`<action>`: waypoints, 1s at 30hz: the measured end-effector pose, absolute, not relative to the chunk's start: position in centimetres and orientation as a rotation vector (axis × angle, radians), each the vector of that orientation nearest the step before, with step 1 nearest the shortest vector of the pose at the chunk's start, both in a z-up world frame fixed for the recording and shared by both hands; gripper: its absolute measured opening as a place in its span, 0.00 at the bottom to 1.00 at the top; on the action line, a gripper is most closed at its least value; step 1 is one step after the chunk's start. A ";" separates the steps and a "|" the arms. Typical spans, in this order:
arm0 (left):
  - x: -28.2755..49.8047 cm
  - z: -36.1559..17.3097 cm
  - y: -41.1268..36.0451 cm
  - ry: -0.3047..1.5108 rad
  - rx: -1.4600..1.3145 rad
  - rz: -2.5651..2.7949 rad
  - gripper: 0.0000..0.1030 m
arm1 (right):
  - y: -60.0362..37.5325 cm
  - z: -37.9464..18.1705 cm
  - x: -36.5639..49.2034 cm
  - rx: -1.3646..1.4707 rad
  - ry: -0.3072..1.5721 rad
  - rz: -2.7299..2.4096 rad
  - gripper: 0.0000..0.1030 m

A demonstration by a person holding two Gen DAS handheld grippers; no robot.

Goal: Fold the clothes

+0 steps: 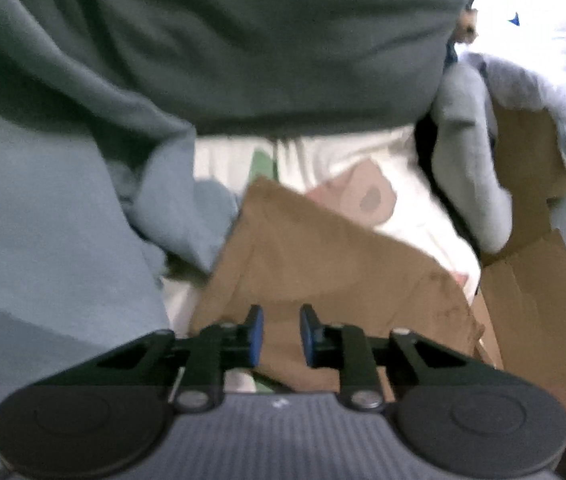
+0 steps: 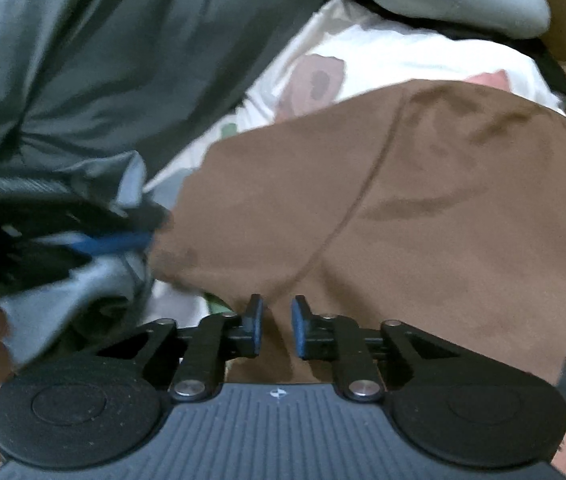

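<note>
Two grippers, narrow-jawed, hover over a heap of clothes.

Nearest in each wrist view sits a pair of black fingers with blue pads. The left gripper (image 1: pixel 281 334) has a narrow gap between its pads with nothing pinched there, only the brown garment (image 1: pixel 315 264) lying beneath. The right gripper (image 2: pixel 277 330) shows the same small gap, empty, just above that one brown garment. Counted among the clothes: one large grey garment (image 1: pixel 223 40) draped across the top and left, one brown piece in the middle, one white printed cloth (image 1: pixel 367 184) underneath, and one pale grey piece (image 1: pixel 467 168) at the right. One cardboard box (image 1: pixel 531 280) stands beside them. Blur hides finer detail.
</note>
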State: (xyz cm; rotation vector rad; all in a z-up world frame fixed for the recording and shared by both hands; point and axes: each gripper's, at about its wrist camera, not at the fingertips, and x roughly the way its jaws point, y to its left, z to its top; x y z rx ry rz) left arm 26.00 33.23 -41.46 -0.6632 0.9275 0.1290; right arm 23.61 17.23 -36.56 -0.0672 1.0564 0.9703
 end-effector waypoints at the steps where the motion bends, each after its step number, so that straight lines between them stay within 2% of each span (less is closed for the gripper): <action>1: 26.5 -42.1 33.1 0.939 -0.662 0.125 0.17 | 17.7 -36.6 23.6 -0.071 1.059 0.979 0.14; 9: 30.1 -45.2 34.1 0.980 -0.624 0.153 0.16 | 20.5 -38.8 23.2 -0.070 1.112 0.968 0.13; 15: 31.0 -44.1 35.2 0.952 -0.647 0.181 0.14 | 20.0 -39.5 23.5 -0.028 1.144 0.961 0.16; 21: 30.9 -42.1 34.2 0.901 -0.640 0.111 0.17 | 19.5 -38.8 23.5 -0.009 1.146 0.967 0.15; 27: 32.1 -43.5 33.1 0.949 -0.570 0.084 0.17 | 18.2 -37.8 22.8 0.030 1.126 0.945 0.16; 29: 32.7 -44.7 33.5 0.973 -0.549 0.103 0.14 | 17.5 -37.3 23.0 0.024 1.117 0.937 0.16; 30: 32.7 -45.1 33.7 0.975 -0.536 0.111 0.07 | 16.9 -37.0 23.1 0.026 1.113 0.926 0.16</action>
